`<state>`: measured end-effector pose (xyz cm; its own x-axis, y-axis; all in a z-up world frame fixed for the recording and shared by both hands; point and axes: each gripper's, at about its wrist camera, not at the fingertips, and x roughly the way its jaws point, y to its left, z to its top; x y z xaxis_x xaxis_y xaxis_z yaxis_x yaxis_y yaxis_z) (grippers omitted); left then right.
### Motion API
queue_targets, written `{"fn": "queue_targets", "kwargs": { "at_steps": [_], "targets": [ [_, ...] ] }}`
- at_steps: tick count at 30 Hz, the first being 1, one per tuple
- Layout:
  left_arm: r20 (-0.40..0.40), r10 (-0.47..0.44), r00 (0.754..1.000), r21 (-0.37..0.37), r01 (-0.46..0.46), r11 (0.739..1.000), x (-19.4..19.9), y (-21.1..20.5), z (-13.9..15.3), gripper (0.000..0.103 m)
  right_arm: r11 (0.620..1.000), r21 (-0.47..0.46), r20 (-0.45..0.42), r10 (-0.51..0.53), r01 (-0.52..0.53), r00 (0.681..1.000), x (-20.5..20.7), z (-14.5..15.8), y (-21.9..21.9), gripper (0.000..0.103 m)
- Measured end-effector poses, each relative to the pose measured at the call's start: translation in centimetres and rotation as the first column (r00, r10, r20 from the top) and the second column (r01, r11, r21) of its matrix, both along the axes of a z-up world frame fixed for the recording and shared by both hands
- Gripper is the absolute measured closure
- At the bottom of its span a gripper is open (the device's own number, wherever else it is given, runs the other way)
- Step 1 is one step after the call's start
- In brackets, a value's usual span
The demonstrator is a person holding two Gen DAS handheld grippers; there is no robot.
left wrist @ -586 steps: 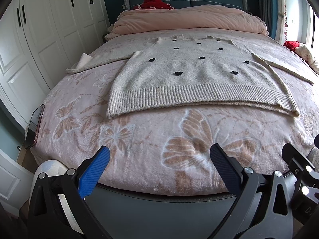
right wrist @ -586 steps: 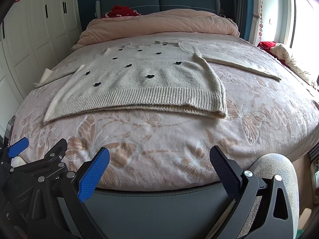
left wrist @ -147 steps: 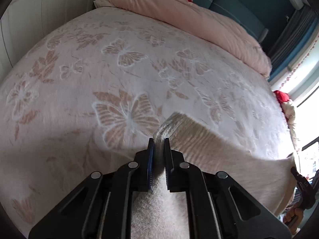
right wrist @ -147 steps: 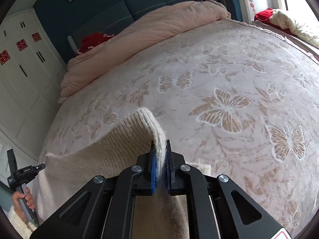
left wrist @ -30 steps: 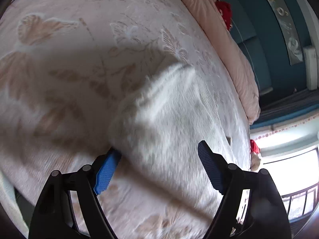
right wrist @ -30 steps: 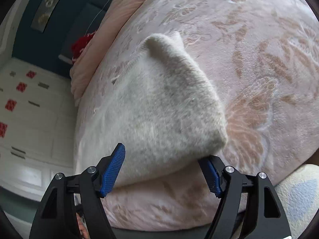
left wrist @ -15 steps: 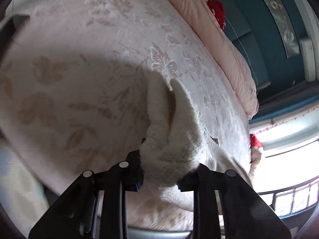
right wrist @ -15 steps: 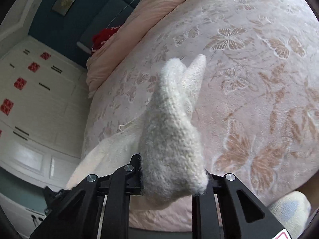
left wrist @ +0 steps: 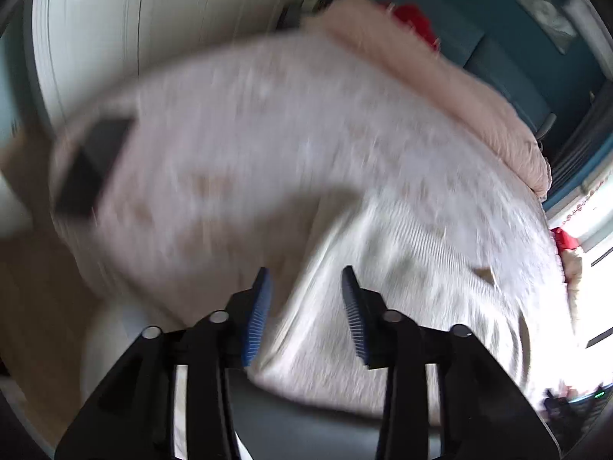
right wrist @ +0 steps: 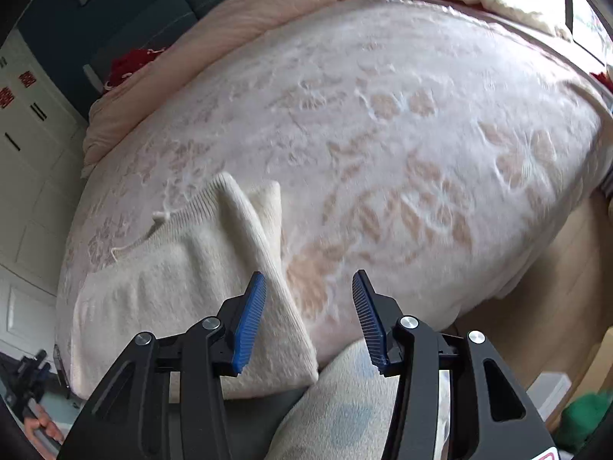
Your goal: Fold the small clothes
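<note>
Now both grippers had let go of the folded sweater [right wrist: 184, 287]. Left gripper [left wrist: 304, 306] and right gripper [right wrist: 304, 314] gaped partly open, empty

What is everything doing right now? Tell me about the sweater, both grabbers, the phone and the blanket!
sweater: folded, lying on the bed, not held
left gripper: open, empty, above the sweater's edge
right gripper: open, empty, beside the sweater's corner
phone: lying at the bed's edge, blurred
pink duvet: bunched up at the headboard
bedspread: spread flat
</note>
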<state>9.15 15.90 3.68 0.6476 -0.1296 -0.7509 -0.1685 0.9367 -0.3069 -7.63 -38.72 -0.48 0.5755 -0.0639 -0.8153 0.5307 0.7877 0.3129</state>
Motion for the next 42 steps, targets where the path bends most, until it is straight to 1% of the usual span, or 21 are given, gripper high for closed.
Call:
{"fn": "queue_targets", "kwargs": {
  "at_steps": [2,5,6,10,12,13,14,15,16,20,22,23,24,25,27,29,31,34,36,38,42],
  "targets": [
    [0.046,-0.038,0.998,0.03,0.037,0.999,1.5,-1.4,1.5,0.049,0.998,-0.007,0.019,0.068,-0.068,0.998,2.9,1.0,0.4,0.041],
    [0.011,-0.138,0.99,-0.014,0.138,0.99,5.7,-4.7,0.9,0.048,0.984,0.01,0.023,0.175,-0.176,0.984,8.9,0.1,1.8,0.04],
    [-0.007,-0.164,0.986,-0.024,0.164,0.986,6.7,-5.5,0.1,0.048,0.981,-0.002,0.01,0.196,-0.196,0.981,10.8,-0.6,2.3,0.04],
    [-0.127,-0.235,0.964,0.005,0.237,0.971,10.9,-9.6,-5.2,0.049,0.972,-0.025,-0.048,0.233,-0.234,0.971,17.2,-4.5,3.6,0.04],
    [-0.175,-0.23,0.957,0.02,0.237,0.971,12.0,-10.6,-7.6,0.056,0.972,-0.016,-0.071,0.231,-0.233,0.97,19.4,-6.4,3.6,0.04],
    [-0.188,-0.215,0.958,0.036,0.225,0.974,11.6,-10.3,-8.2,0.059,0.972,0.001,-0.074,0.236,-0.236,0.969,20.0,-7.2,3.7,0.06],
    [-0.19,-0.198,0.962,0.057,0.212,0.976,11.7,-10.0,-8.9,0.066,0.966,0.035,-0.076,0.257,-0.255,0.963,20.7,-7.8,3.8,0.092],
    [-0.188,-0.188,0.964,0.08,0.205,0.975,11.8,-10.0,-9.2,0.072,0.963,0.045,-0.082,0.268,-0.265,0.96,21.0,-8.0,3.9,0.092],
    [-0.187,-0.178,0.966,0.092,0.197,0.976,12.0,-9.8,-9.4,0.074,0.961,0.034,-0.062,0.276,-0.275,0.959,21.1,-7.3,3.9,0.097],
    [-0.205,-0.177,0.963,0.069,0.195,0.978,13.4,-8.7,-10.0,0.077,0.972,0.017,0.017,0.232,-0.233,0.972,20.5,-4.5,2.2,0.098],
    [-0.2,-0.185,0.962,0.083,0.205,0.975,13.3,-8.8,-10.4,0.076,0.98,0.023,-0.015,0.2,-0.199,0.98,20.6,-5.8,0.7,0.099],
    [-0.195,-0.189,0.962,0.102,0.212,0.972,13.4,-9.2,-10.5,0.076,0.983,0.009,-0.074,0.182,-0.182,0.98,20.8,-7.3,0.2,0.103],
    [-0.188,-0.192,0.963,0.125,0.217,0.968,13.3,-9.4,-10.6,0.076,0.986,-0.009,-0.119,0.164,-0.166,0.979,20.8,-8.5,-0.3,0.103],
    [-0.182,-0.195,0.964,0.142,0.222,0.965,13.3,-9.7,-10.7,0.075,0.988,0.017,-0.116,0.151,-0.15,0.982,20.5,-9.1,-0.8,0.102],
    [-0.175,-0.199,0.964,0.152,0.226,0.962,13.2,-9.8,-10.6,0.075,0.992,0.077,-0.054,0.103,-0.099,0.993,19.3,-7.8,-1.6,0.101],
    [-0.164,-0.205,0.965,0.121,0.226,0.967,12.9,-9.3,-10.0,0.075,0.99,0.04,0.006,0.138,-0.138,0.99,18.2,-4.9,-0.2,0.1],
    [-0.136,-0.204,0.969,0.072,0.215,0.974,11.9,-8.4,-8.7,0.075,0.973,-0.011,0.03,0.23,-0.23,0.973,17.3,-2.2,2.7,0.095],
    [-0.113,-0.207,0.972,0.066,0.215,0.974,9.8,-7.4,-6.7,0.074,0.915,-0.057,0.014,0.402,-0.4,0.916,16.0,-0.1,9.0,0.095],
    [-0.096,-0.197,0.976,0.038,0.202,0.979,7.8,-6.1,-5.6,0.065,0.875,-0.058,-0.019,0.48,-0.48,0.877,15.8,-0.2,13.5,0.095],
    [-0.094,-0.161,0.982,-0.026,0.159,0.987,5.4,-4.1,-4.9,0.061,0.836,-0.04,-0.044,0.546,-0.547,0.837,16.1,-1.3,17.4,0.097],
    [-0.124,-0.073,0.99,-0.161,0.053,0.985,1.5,0.0,-5.0,0.055,0.802,-0.012,-0.082,0.595,-0.598,0.8,18.1,-2.8,22.8,0.1]
  ]
}}
